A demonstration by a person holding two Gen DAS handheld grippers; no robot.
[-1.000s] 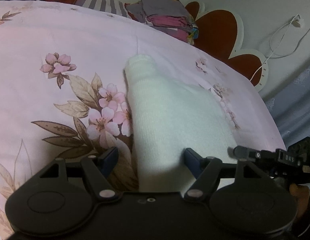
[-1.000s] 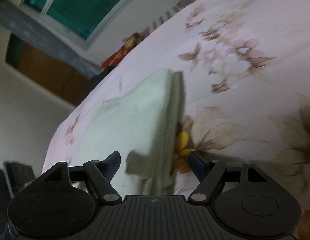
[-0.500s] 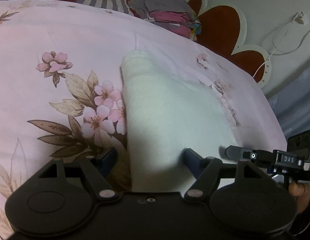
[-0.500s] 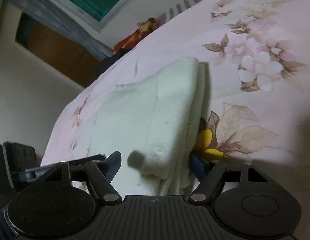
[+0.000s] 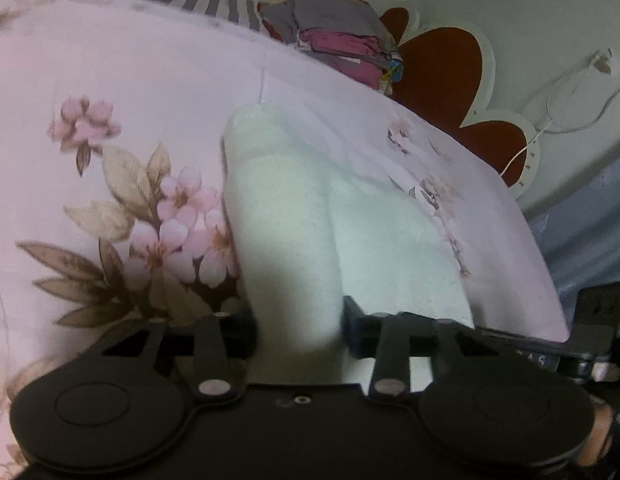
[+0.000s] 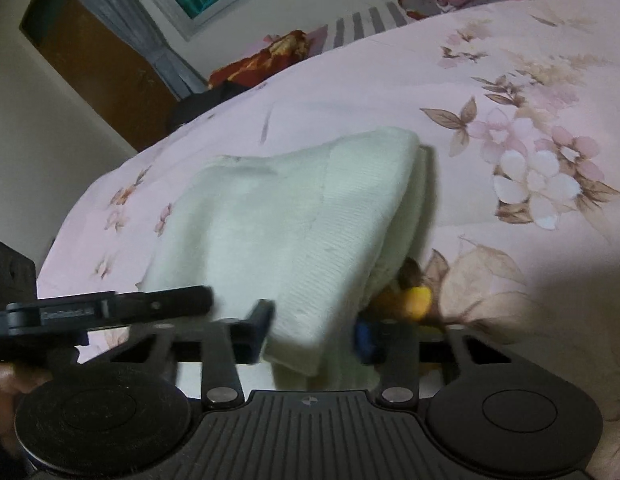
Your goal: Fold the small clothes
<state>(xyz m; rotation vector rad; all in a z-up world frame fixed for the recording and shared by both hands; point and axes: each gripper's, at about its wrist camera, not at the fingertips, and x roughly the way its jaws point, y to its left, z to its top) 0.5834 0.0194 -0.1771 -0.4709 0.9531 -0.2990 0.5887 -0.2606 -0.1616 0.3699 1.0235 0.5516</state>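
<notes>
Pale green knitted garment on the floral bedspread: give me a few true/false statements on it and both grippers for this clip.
1. The left gripper has its jaws closed on the pale green knitted garment. True.
2. The right gripper hangs open, clear of the garment. False: its jaws pinch the garment's near edge.
3. The garment lies on a pink floral bedspread. True.
4. The folded stack of grey and pink clothes rests on top of the garment. False: it sits apart at the bed's far edge.
5. A yellow object shows beside the garment in the right wrist view. True.
</notes>
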